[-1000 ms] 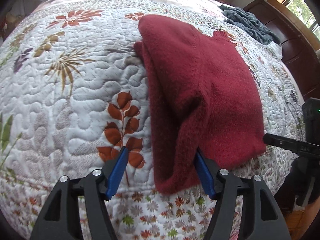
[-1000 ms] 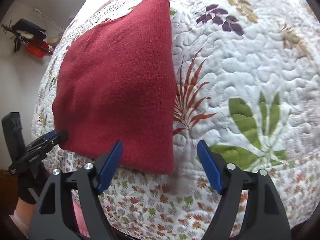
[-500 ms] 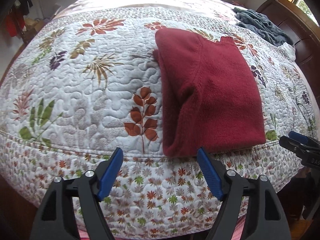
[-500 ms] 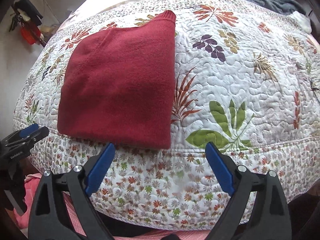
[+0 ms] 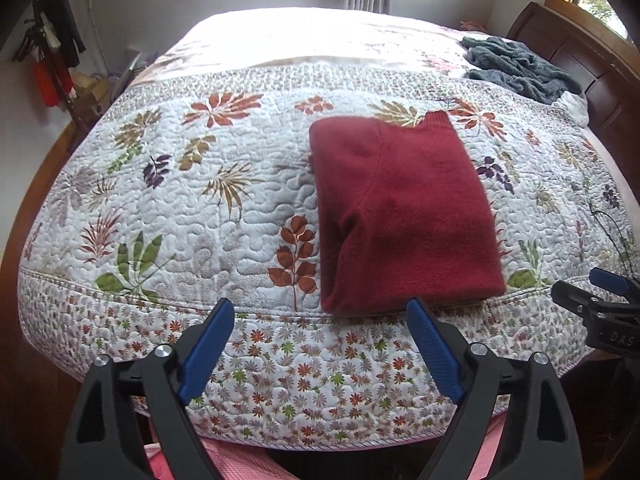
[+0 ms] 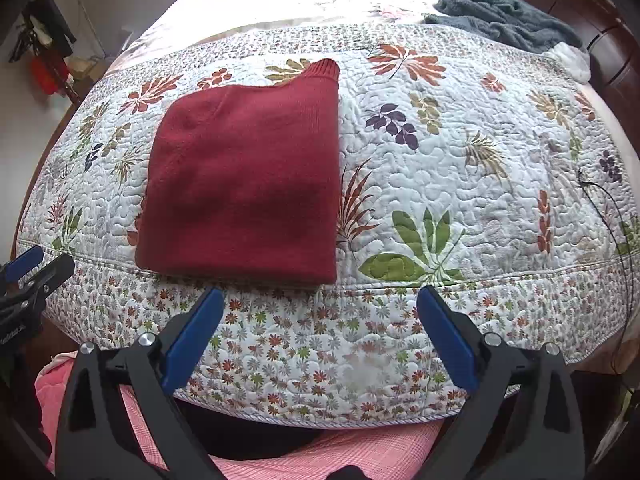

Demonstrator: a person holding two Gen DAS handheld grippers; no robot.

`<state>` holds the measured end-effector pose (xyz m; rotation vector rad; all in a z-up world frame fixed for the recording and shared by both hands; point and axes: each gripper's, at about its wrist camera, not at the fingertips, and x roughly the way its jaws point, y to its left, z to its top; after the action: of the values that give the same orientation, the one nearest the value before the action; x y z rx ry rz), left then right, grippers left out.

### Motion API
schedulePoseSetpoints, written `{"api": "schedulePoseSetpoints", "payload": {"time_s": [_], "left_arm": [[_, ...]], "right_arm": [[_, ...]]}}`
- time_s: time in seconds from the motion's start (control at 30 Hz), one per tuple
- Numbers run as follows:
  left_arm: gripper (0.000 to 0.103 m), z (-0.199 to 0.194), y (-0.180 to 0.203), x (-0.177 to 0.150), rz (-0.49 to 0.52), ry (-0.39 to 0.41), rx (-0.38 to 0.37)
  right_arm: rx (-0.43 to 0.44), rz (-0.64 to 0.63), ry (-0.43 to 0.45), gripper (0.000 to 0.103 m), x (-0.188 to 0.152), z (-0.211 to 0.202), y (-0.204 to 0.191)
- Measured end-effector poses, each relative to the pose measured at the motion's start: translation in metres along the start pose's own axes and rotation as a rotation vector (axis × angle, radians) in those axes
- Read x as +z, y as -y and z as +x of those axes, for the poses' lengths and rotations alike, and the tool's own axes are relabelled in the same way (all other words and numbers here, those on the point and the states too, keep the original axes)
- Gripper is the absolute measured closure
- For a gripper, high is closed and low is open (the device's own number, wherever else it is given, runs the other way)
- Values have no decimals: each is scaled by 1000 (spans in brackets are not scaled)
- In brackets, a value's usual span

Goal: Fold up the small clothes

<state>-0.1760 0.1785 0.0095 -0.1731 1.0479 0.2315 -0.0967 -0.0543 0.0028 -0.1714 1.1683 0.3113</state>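
Observation:
A dark red knitted sweater (image 5: 404,216) lies folded into a flat rectangle near the front edge of the bed, its ribbed cuff pointing to the far side; the right wrist view shows the same sweater (image 6: 248,176). My left gripper (image 5: 320,312) is open, held off the bed's front edge just short of the sweater's near hem, with nothing between its blue pads. My right gripper (image 6: 320,300) is open too, in front of the sweater's near right corner. Each gripper shows at the other view's edge: the right one (image 5: 600,288), the left one (image 6: 36,268).
The bed carries a white quilt with a leaf pattern (image 5: 192,216). A grey-blue fluffy blanket (image 5: 516,68) lies bunched at the far right by the dark wooden headboard (image 5: 592,68). Pink checked cloth (image 6: 304,456) sits below the grippers. Clothes hang at the left wall (image 5: 52,52).
Both grippers have pulled back from the sweater toward me and away from the bed's edge. The sweater stays folded where it was left.

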Motion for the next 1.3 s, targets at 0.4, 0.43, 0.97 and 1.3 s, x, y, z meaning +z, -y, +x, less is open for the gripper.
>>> {"api": "schedulePoseSetpoints", "payload": {"time_s": [0.4, 0.43, 0.97, 1.3], "left_arm": [[14, -45, 11, -5, -4, 59, 35], [14, -46, 11, -6, -3, 61, 40], [14, -50, 19, -17, 2, 37, 62], [14, -43, 15, -18, -7, 17, 66]], "right_arm": [[-32, 3, 23, 4, -9, -30, -10], [-26, 7, 22, 4, -10, -31, -10], [-25, 14, 6, 4, -18, -35, -17], [-30, 11, -1, 4, -17, -31, -18]]}}
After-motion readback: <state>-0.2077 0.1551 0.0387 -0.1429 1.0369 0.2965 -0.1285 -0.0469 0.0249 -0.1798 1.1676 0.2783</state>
